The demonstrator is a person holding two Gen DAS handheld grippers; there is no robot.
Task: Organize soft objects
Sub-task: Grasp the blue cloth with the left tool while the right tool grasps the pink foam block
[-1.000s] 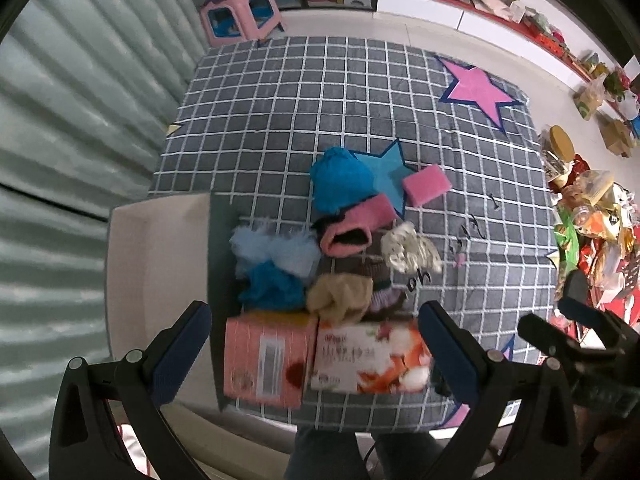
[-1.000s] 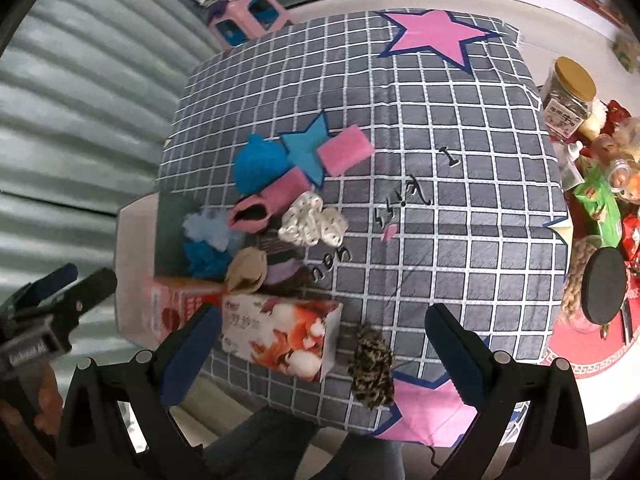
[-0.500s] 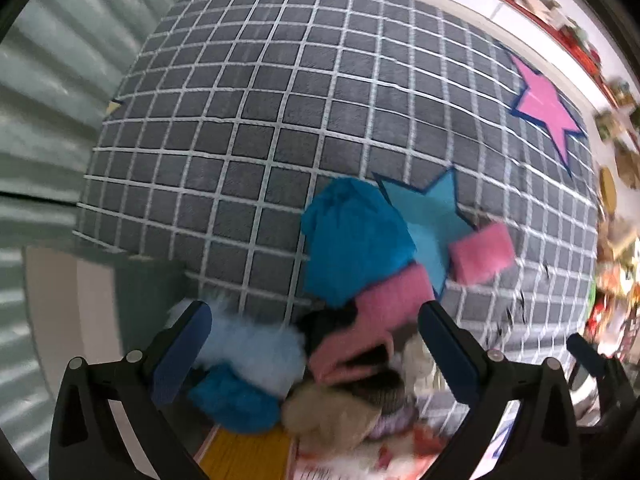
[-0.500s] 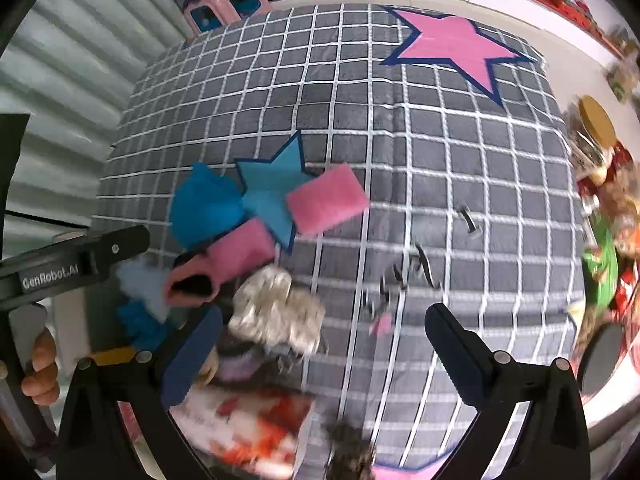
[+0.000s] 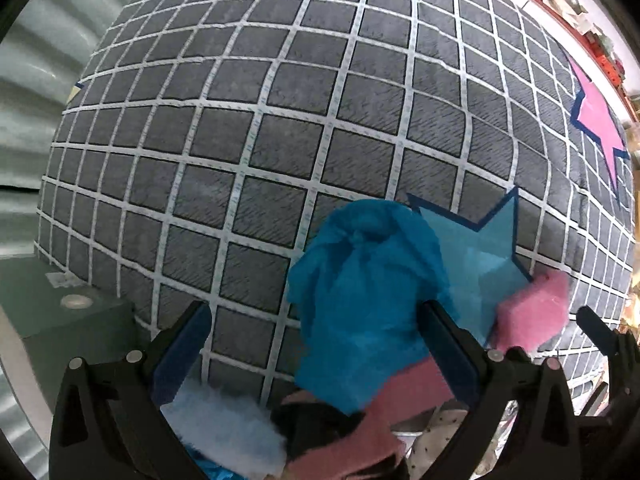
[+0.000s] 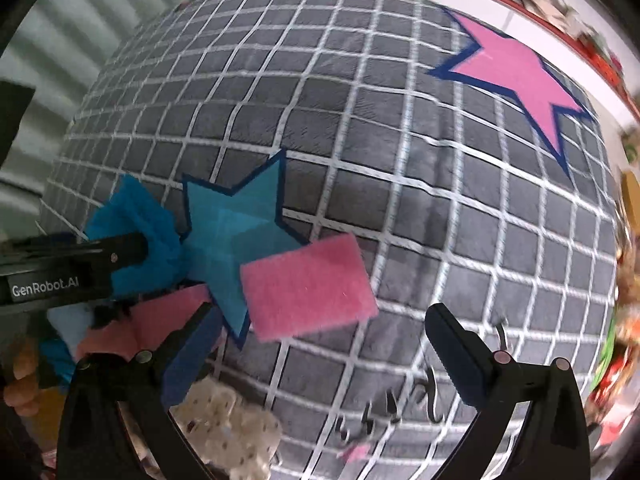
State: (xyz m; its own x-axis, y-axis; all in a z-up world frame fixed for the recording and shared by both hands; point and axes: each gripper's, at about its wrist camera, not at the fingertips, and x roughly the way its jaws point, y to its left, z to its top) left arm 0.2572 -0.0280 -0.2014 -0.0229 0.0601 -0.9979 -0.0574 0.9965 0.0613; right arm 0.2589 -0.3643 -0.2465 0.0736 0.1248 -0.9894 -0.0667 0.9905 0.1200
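Note:
A crumpled blue cloth (image 5: 360,300) lies on the grey checked mat (image 5: 280,120) beside a blue star patch. My left gripper (image 5: 316,344) is open, its fingers either side of the blue cloth. A pink sponge (image 6: 308,284) lies just ahead of my open right gripper (image 6: 320,352), between its fingers but apart from them. The left gripper's arm (image 6: 72,268) shows in the right wrist view over the blue cloth (image 6: 132,224). A pink sock (image 5: 360,440), a pale blue fluffy piece (image 5: 224,432) and a cream dotted cloth (image 6: 224,432) lie near the bottom.
The pink sponge also shows in the left wrist view (image 5: 536,312). A pink star patch (image 6: 516,76) is at the mat's far right. A green box edge (image 5: 60,320) sits left of the mat. Cluttered items line the right side (image 6: 624,340).
Both grippers have dropped closer to the mat and moved forward. The left one now straddles the blue cloth; the right one now faces the pink sponge. The tissue boxes have left view.

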